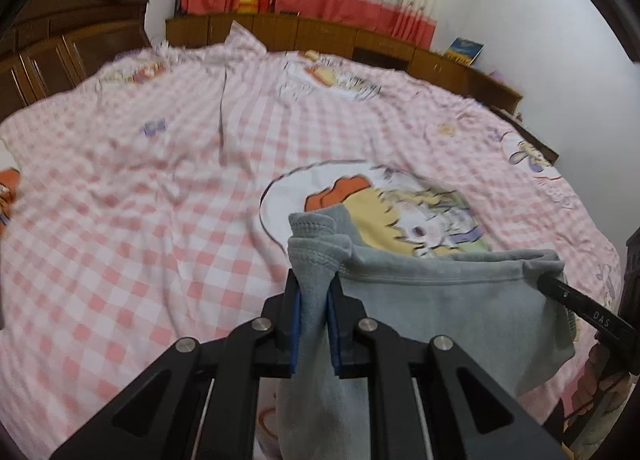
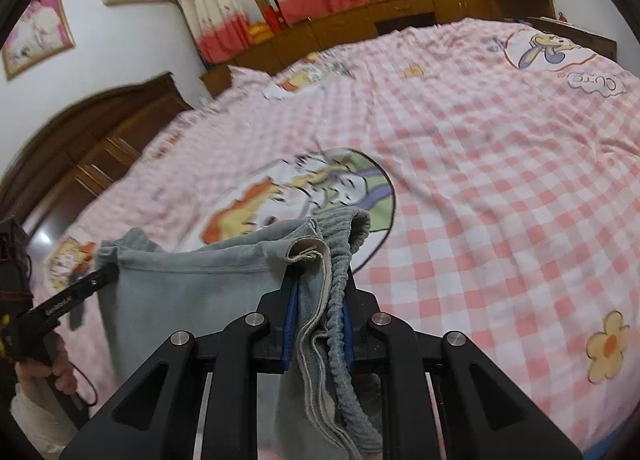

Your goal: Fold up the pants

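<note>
The grey pants (image 1: 440, 300) hang in the air above the bed, stretched between my two grippers. My left gripper (image 1: 314, 284) is shut on one end of the top edge, with hemmed fabric bunched above its blue pads. My right gripper (image 2: 320, 284) is shut on the other end, at the ribbed elastic waistband (image 2: 340, 300). In the left wrist view the right gripper (image 1: 548, 280) shows at the far right, pinching the pants. In the right wrist view the left gripper (image 2: 108, 274) shows at the left, gripping the pants (image 2: 192, 292). The lower part of the pants hangs down out of sight.
A bed with a pink-and-white checked sheet (image 1: 160, 200) with cartoon prints fills both views below the pants. A dark wooden headboard (image 1: 60, 44) stands at the left, low wooden cabinets (image 1: 320, 34) and curtains behind. The person's hand (image 2: 40, 372) holds the left gripper's handle.
</note>
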